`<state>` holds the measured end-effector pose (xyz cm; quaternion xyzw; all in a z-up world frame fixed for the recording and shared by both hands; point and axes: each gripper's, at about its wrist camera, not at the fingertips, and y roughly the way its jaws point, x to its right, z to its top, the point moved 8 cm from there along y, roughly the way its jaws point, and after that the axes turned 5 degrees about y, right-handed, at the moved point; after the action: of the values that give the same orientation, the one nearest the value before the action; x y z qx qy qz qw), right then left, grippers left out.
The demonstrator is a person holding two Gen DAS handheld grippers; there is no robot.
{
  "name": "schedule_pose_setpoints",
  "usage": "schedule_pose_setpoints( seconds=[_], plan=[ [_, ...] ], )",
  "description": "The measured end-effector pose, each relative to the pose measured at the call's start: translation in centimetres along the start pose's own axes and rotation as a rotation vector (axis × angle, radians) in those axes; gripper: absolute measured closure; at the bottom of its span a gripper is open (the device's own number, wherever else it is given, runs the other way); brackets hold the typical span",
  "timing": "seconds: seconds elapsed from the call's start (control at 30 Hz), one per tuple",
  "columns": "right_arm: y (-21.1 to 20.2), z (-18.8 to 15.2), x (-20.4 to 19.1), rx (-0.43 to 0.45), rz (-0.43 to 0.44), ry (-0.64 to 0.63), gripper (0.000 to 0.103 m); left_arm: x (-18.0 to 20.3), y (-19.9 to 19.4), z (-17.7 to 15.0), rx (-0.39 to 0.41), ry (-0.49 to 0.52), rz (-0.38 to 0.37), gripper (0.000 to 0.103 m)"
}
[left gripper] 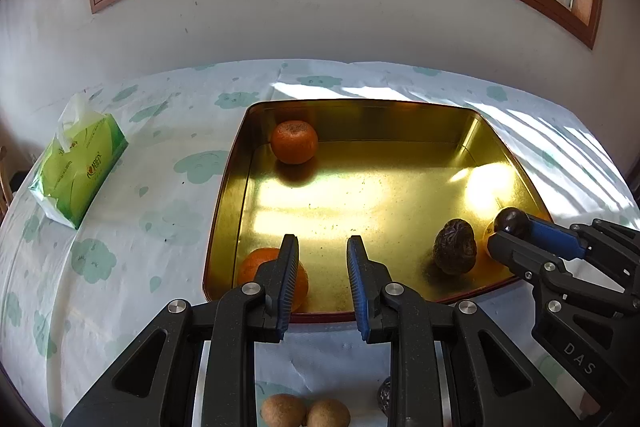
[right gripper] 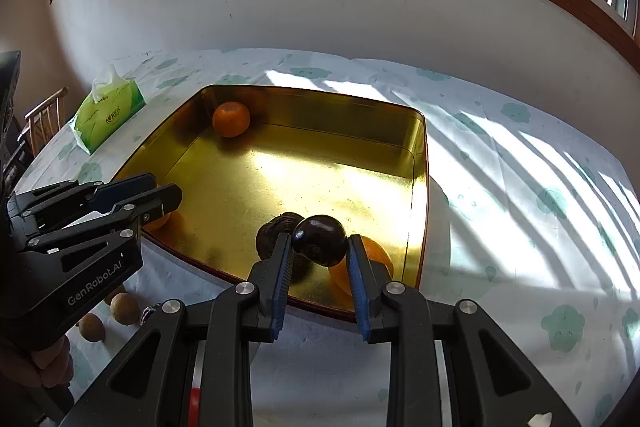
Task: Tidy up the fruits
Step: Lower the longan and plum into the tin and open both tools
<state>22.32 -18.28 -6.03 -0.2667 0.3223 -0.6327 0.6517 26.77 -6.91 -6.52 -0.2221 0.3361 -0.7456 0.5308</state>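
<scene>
On the clouded tablecloth (left gripper: 132, 211) sits a gold tin (left gripper: 360, 119) holding fruit. At its near right corner the right gripper (right gripper: 320, 247) grasps a dark plum (right gripper: 320, 239) between its pads, just above an orange (right gripper: 376, 251) and beside a wrinkled dark fruit (left gripper: 455, 246). The left gripper (left gripper: 322, 259) hovers over the tin's near left edge, its jaws drawn in with nothing between them; a second orange (left gripper: 252, 263) lies partly behind its left finger. A third orange (left gripper: 294, 141) rests in the far left corner. Two brown fruits (left gripper: 304, 411) lie on the cloth before the tin, and a tissue pack (left gripper: 80, 171) stands off to the left.
</scene>
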Motion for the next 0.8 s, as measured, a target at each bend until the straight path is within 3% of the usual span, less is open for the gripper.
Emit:
schedule_pose_setpoints(
  seconds=[0.27,0.33,0.5,0.8],
  plan=[
    [0.3,0.1,0.0,0.001,-0.002,0.006,0.076,0.0,0.6,-0.1,-0.006,0.003,0.013,0.076],
    [0.2,0.1,0.2,0.004,-0.006,0.011,0.069,0.1,0.6,-0.1,-0.007,0.006,0.014,0.075],
    [0.0,0.0,0.4,0.003,0.0,0.016,0.068,0.3,0.4,0.0,-0.001,0.01,0.013,0.052],
    [-1.7,-0.5,0.2,0.014,0.002,0.015,0.068,0.9,-0.8,-0.3,0.005,0.017,0.015,0.041]
  ],
)
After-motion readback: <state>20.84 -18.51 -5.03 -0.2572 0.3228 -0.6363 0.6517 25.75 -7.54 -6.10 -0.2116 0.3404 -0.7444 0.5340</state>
